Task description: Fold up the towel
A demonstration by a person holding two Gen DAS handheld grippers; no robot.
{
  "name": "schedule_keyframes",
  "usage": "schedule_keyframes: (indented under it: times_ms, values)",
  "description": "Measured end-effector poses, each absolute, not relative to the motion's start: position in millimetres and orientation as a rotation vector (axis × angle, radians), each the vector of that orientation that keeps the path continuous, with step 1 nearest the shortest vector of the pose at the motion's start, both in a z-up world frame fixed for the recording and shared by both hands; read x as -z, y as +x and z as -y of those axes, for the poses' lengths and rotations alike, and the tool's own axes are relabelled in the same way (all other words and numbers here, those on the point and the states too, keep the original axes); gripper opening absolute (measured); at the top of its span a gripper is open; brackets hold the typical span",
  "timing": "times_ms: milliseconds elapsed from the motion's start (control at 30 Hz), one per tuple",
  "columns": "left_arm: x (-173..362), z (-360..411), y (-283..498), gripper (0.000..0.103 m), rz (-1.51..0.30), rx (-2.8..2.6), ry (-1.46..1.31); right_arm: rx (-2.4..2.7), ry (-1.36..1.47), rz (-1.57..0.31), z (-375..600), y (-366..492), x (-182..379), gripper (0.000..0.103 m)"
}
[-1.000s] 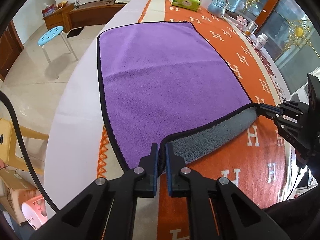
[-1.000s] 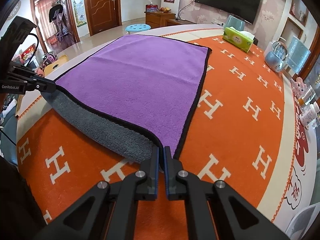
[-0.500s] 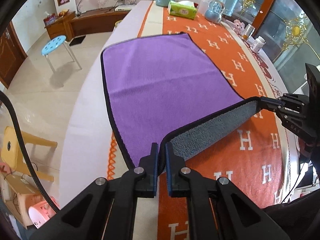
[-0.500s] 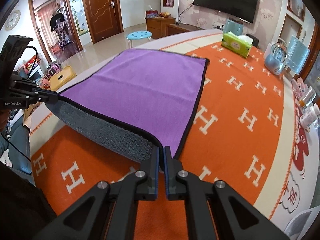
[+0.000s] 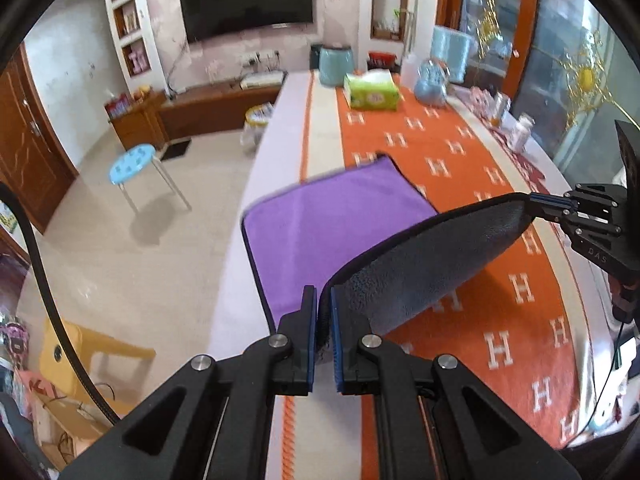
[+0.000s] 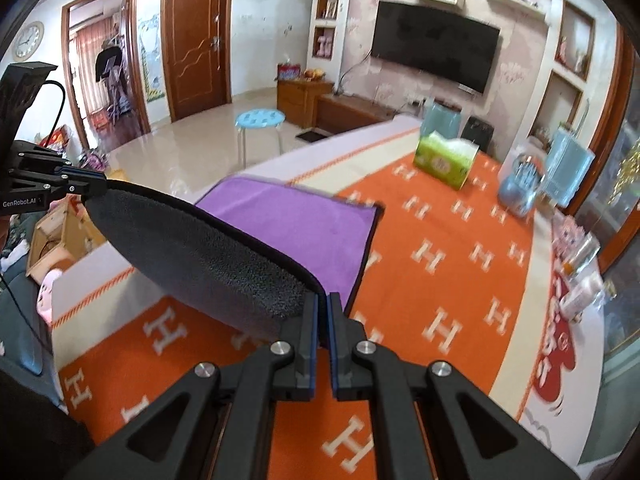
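Left wrist view: the left claw (image 5: 323, 334) is clamped on one near corner of the towel (image 5: 328, 220), its blue pads pressed onto the black hem. From that corner the lifted edge rises toward 2 o'clock, grey underside (image 5: 420, 276) facing the camera, to the right claw (image 5: 538, 203), which pinches the other near corner. Beyond the raised edge, toward 12 o'clock, the purple face lies flat on the worktop (image 5: 288, 128). The cloth (image 5: 460, 160) under it is orange with white H marks. At the far end of the worktop stand a green tissue box (image 5: 372, 94), a pale blue kettle (image 5: 430, 86) just to its right, and a teal canister (image 5: 336, 65) behind it. On the floor at 10 o'clock stands a blue stool (image 5: 133, 164).

Right wrist view: the right claw (image 6: 323, 322) is closed on its towel corner. The grey underside (image 6: 208, 256) arcs toward 10 o'clock to the left claw (image 6: 94, 186), gripping the opposite corner. The purple face (image 6: 296, 220) shows past the raised edge at 12 o'clock, flat on the orange cloth (image 6: 440, 272). The tissue box (image 6: 446, 160) sits at 1 o'clock, well apart from the towel. A dark television (image 6: 436, 46) hangs on the far wall.
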State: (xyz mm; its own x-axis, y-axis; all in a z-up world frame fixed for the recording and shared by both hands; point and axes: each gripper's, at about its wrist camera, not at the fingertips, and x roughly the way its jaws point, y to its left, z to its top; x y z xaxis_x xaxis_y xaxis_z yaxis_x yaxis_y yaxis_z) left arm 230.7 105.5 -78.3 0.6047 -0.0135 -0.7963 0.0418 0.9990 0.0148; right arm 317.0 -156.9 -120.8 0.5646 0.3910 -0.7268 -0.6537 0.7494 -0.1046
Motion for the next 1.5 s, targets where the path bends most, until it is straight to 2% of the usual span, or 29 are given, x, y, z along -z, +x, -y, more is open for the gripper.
schedule_keyframes:
  times_ms: [200, 433, 733, 1133, 1167, 1200, 1233, 1267, 1300, 1333, 1433, 1500]
  values:
    - [56.5, -116.5, 256.4, 0.005, -0.812, -0.007, 0.038, -0.587, -0.364, -0.641, 148.7, 343.6, 102.7, 0.004]
    - [55.5, -135.6, 296.9, 0.005, -0.753, -0.069, 0.042, -0.569, -0.358, -0.523, 126.0, 375.9, 97.4, 0.004]
    - [97.7, -164.1, 357.2, 0.005, -0.774, -0.130, 0.035, -0.550, -0.420, -0.440, 87.8, 424.8, 136.4, 0.004]
    - [160.8, -177.8, 413.1, 0.010, -0.841, -0.193, 0.012, -0.500, -0.402, -0.488, 74.4, 468.2, 180.9, 0.007]
    - [163.6, -177.3, 416.6, 0.011, -0.844, -0.198, 0.013, -0.495, -0.402, -0.492, 72.3, 466.5, 183.9, 0.007]
    - [166.6, -177.0, 419.8, 0.018, -0.847, -0.209, 0.015, -0.490, -0.401, -0.496, 72.2, 468.2, 185.3, 0.008]
    - [167.4, -176.4, 419.3, 0.032, -0.848, -0.216, 0.016, -0.480, -0.399, -0.505, 72.3, 471.2, 188.1, 0.011]
    - [168.6, -176.7, 420.4, 0.038, -0.847, -0.224, 0.013, -0.474, -0.395, -0.514, 72.7, 471.9, 189.7, 0.014]
    - [169.3, -177.4, 420.9, 0.049, -0.844, -0.231, 0.008, -0.473, -0.391, -0.523, 72.9, 473.2, 191.2, 0.022]
    - [169.4, -179.1, 420.0, 0.055, -0.840, -0.236, 0.002, -0.477, -0.383, -0.541, 73.8, 475.8, 193.0, 0.034]
    - [169.4, -181.3, 417.1, 0.062, -0.840, -0.250, -0.021, -0.468, -0.380, -0.544, 75.2, 474.7, 194.6, 0.049]
    - [169.2, -181.5, 413.8, 0.067, -0.846, -0.259, -0.035, -0.468, -0.379, -0.545, 75.5, 474.3, 193.7, 0.055]
